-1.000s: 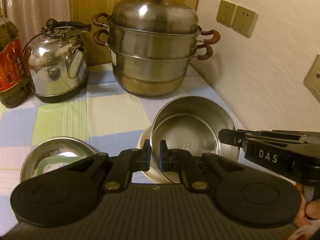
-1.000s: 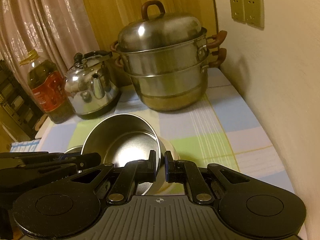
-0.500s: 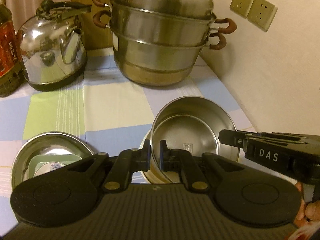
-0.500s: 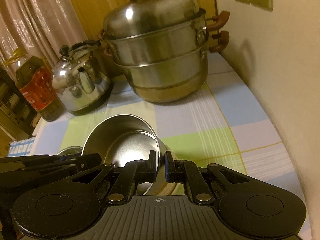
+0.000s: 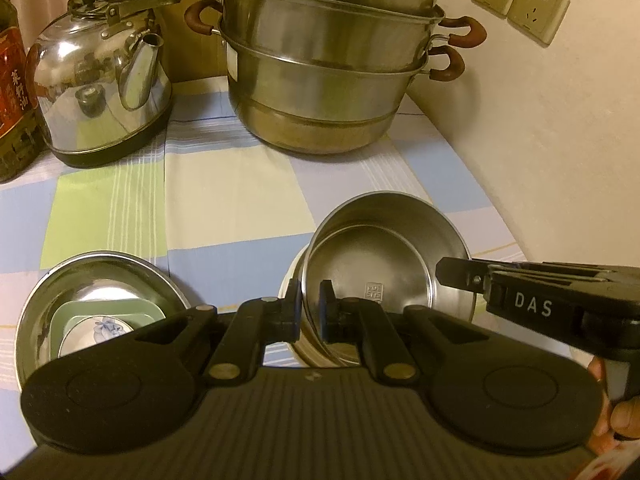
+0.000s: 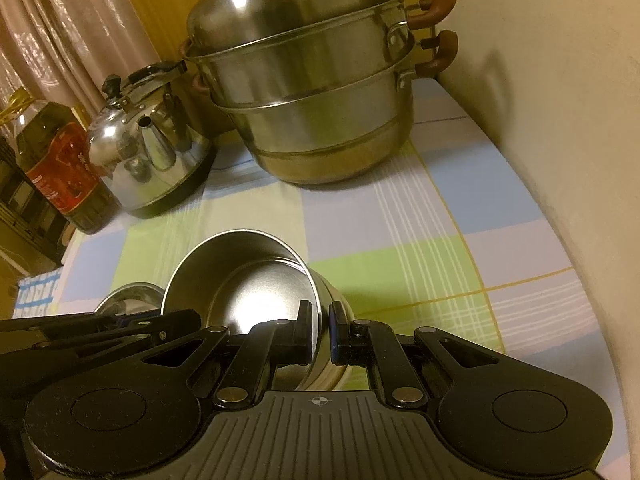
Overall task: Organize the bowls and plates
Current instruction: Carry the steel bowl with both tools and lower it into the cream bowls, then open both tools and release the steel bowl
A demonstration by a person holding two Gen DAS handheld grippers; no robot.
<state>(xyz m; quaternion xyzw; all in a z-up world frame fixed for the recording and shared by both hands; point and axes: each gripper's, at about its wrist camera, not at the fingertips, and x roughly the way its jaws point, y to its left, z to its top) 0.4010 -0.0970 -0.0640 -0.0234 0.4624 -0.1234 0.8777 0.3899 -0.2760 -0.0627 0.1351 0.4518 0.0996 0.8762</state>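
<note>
Both grippers are pinching the steel bowl (image 5: pixel 384 264) by its rim, the left gripper (image 5: pixel 309 306) on the near-left edge, the right gripper (image 6: pixel 320 330) on the opposite side, jaws narrowed onto the thin wall. The bowl is tilting over a cream bowl (image 6: pixel 340 364). Bare tablecloth (image 5: pixel 232 200) is lying ahead; the steamer (image 5: pixel 332 68) and kettle (image 5: pixel 100 84) are standing well back, the wall (image 5: pixel 560 140) running close on the right. A pan (image 5: pixel 52 292) with dishes is sitting just left.

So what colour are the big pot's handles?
Reddish-brown handles, best in the left wrist view.
</note>
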